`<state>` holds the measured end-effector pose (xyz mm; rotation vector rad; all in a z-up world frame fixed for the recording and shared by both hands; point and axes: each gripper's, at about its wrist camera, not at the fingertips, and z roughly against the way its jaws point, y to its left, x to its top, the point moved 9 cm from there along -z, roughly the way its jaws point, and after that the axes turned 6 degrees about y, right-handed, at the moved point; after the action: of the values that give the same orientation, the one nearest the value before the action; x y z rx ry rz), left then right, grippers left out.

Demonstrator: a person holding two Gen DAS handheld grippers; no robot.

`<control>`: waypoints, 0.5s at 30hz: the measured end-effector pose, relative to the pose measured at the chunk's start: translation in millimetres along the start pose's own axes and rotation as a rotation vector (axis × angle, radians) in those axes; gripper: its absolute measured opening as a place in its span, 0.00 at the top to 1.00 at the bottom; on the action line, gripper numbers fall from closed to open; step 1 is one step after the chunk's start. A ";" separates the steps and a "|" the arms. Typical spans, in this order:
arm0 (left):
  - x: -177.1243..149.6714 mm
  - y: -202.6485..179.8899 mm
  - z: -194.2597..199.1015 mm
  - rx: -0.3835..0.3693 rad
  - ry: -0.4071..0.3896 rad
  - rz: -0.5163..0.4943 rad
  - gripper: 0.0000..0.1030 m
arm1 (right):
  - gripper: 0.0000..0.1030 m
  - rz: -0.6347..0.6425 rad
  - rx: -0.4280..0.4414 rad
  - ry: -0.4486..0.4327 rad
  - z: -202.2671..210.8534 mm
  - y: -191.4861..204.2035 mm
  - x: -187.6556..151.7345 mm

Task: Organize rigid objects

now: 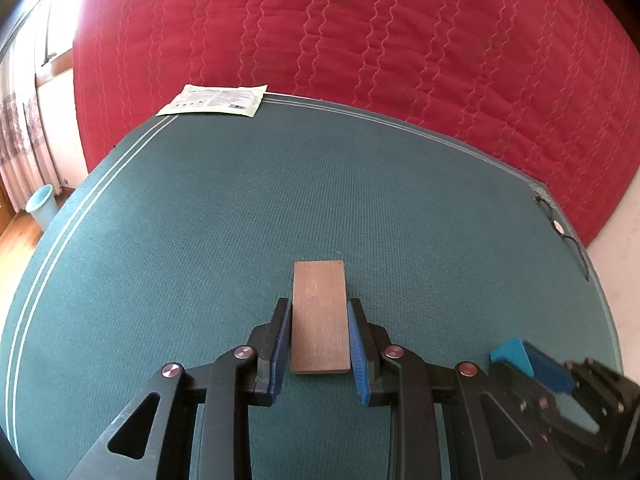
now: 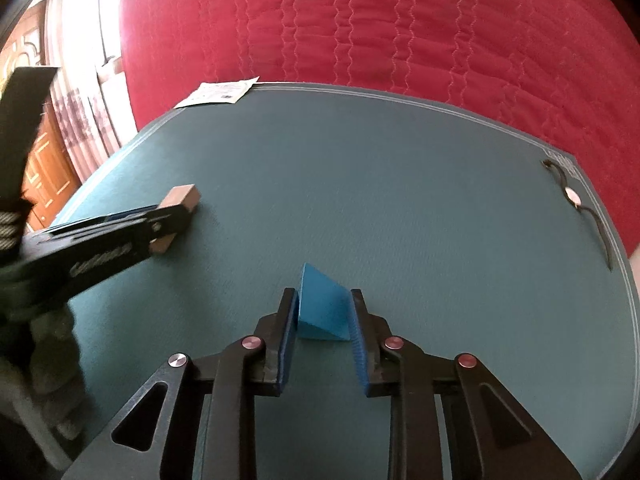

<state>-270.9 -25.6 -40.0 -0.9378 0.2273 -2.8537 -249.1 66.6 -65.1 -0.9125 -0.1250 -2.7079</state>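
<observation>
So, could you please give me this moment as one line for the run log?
left gripper: shut on wooden block | right gripper: shut on blue wedge | surface: green mat

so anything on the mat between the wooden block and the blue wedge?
No. In the right wrist view the green mat is bare between the wooden block and the blue wedge, apart from the left gripper's own fingers.
</observation>
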 end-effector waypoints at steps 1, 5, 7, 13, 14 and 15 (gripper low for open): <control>-0.5 -2.1 0.6 -0.004 -0.002 -0.006 0.72 | 0.75 -0.003 0.003 -0.003 3.4 1.5 -2.9; -2.3 -15.8 5.5 -0.031 -0.016 -0.044 0.72 | 0.75 -0.031 0.009 -0.022 19.7 4.5 -13.8; -3.3 -22.5 8.5 -0.050 -0.023 -0.061 0.72 | 0.75 -0.050 0.015 -0.032 29.9 0.9 -20.2; -4.2 -48.5 21.6 -0.197 -0.042 -0.119 0.72 | 0.81 -0.077 0.004 -0.060 62.1 -13.4 -41.9; -4.5 -53.6 24.2 -0.219 -0.046 -0.129 0.72 | 0.81 -0.083 0.003 -0.064 67.3 -17.1 -45.2; -5.0 -58.2 26.6 -0.235 -0.050 -0.140 0.72 | 0.81 -0.093 0.001 -0.069 72.3 -21.0 -48.5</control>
<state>-255.4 29.6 -11.1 -1.1068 0.5213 -2.9733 -176.4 110.4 -36.6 -1.0248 -0.1878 -2.7609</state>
